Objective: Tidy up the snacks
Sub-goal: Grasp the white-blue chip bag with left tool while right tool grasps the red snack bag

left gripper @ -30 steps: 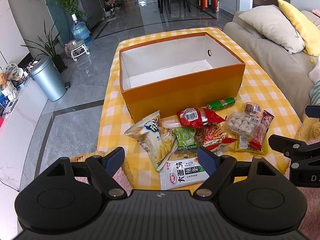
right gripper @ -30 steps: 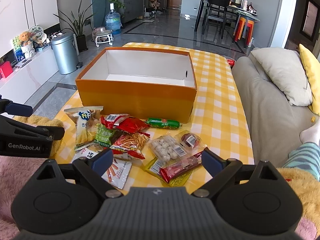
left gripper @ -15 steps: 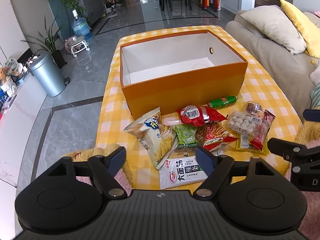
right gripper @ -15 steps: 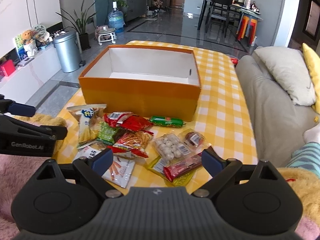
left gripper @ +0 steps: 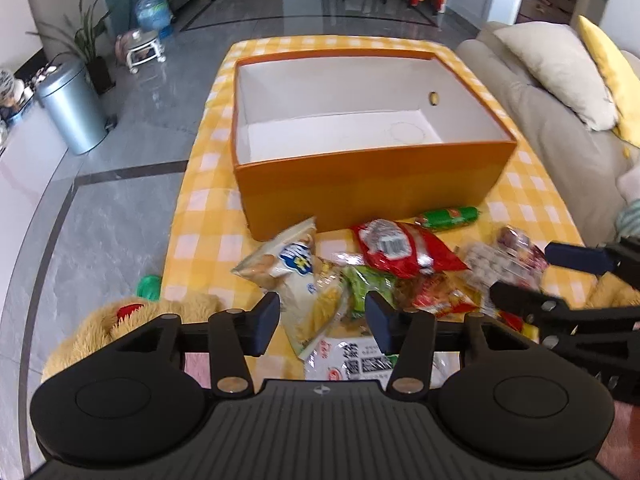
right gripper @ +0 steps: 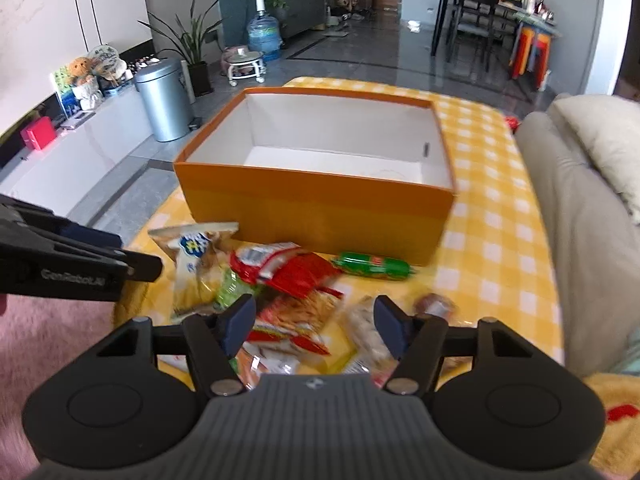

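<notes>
Snacks lay loose in a heap on the checked surface (left gripper: 208, 184), just in front of the orange box (left gripper: 368, 188), and we had both tools lowered toward them. Our left gripper (left gripper: 322, 322) had its jaws closing around the pale chip bag (left gripper: 304, 280), which lay between them, though the pads were not yet pressing on it. Our right gripper (right gripper: 314, 326) was closing as well, over the packet of orange sticks (right gripper: 298, 318) and beside the clear tray of pale balls (right gripper: 366, 330); nothing was pinched there either, as far as the blurred picture let us tell.

We judged that each tool was set to claim its own packet from its own side of the heap, so the two would not cross in front of the box. The box stood open and bare inside, white-lined, close behind the heap, which kept the carry short.

Further out from the jaws, nearer the box, lay the red packet (left gripper: 400, 248) with a barcode upward, a green bag (left gripper: 370, 286) half under it, and the green sausage (left gripper: 448, 218) almost against the box's front wall. A white noodle pack (left gripper: 352, 360) lay nearest us, farthest from the box. The bags were crinkled, puffy and overlapping, so we expected them to shift when one was lifted.
</notes>
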`<state>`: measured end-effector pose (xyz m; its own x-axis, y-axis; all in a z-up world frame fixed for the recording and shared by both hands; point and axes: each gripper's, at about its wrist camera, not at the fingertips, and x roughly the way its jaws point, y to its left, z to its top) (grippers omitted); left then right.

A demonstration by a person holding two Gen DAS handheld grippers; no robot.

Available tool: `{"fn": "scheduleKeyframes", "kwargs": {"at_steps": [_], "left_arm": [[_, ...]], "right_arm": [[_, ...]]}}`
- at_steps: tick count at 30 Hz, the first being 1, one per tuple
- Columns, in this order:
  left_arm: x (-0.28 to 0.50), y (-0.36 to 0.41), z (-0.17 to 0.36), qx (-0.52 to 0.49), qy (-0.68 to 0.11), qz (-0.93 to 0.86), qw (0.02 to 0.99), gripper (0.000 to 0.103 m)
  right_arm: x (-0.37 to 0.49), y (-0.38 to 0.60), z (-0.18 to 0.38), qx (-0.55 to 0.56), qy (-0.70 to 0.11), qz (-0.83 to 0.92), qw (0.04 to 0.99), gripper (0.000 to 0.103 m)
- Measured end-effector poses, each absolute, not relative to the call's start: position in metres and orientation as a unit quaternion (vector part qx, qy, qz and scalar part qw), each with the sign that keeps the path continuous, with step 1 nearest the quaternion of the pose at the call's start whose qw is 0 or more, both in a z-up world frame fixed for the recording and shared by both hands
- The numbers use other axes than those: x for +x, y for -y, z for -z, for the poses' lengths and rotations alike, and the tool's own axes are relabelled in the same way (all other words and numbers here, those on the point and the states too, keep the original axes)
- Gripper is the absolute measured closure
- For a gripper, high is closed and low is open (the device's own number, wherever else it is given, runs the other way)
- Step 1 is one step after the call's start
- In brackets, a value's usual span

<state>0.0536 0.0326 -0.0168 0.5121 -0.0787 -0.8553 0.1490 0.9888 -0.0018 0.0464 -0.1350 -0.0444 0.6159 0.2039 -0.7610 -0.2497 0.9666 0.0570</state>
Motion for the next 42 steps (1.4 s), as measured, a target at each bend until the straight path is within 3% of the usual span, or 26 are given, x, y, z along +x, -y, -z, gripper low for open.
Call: {"fn": "scheduleKeyframes", "kwargs": {"at_steps": [5,15,23,28,30,31,39,42], "left_arm": [[0.074,-0.041,0.035,0.020,-0.518,0.041,0.854,0.043],[0.103,-0.050,0.071,-0.033,-0.559,0.004,0.828,0.032],[0.117,-0.045,0.092,-0.024,-0.574,-0.017,0.818,0.032],[0.123,-0.041,0.101,-0.011,-0.572,-0.022,0.820,0.032],[0.123,-0.040,0.102,-0.009,-0.566,-0.018,0.824,0.037],[0.124,-0.039,0.102,-0.006,-0.564,-0.019,0.826,0.038],[0.121,-0.036,0.097,0.009,-0.550,-0.008,0.835,0.063],[0.117,-0.035,0.089,0.022,-0.540,-0.010,0.842,0.067]], "right_arm": [[0.071,0.110,0.063,-0.055,-0.439,-0.159,0.883,0.039],[0.104,0.095,0.105,-0.101,-0.466,-0.175,0.861,0.039],[0.121,0.086,0.122,-0.109,-0.462,-0.187,0.860,0.039],[0.119,0.082,0.127,-0.138,-0.449,-0.194,0.861,0.047],[0.116,0.083,0.127,-0.145,-0.443,-0.189,0.864,0.053],[0.116,0.083,0.126,-0.148,-0.442,-0.185,0.865,0.068],[0.113,0.092,0.116,-0.134,-0.437,-0.167,0.874,0.079],[0.110,0.091,0.111,-0.139,-0.431,-0.167,0.876,0.080]]}}
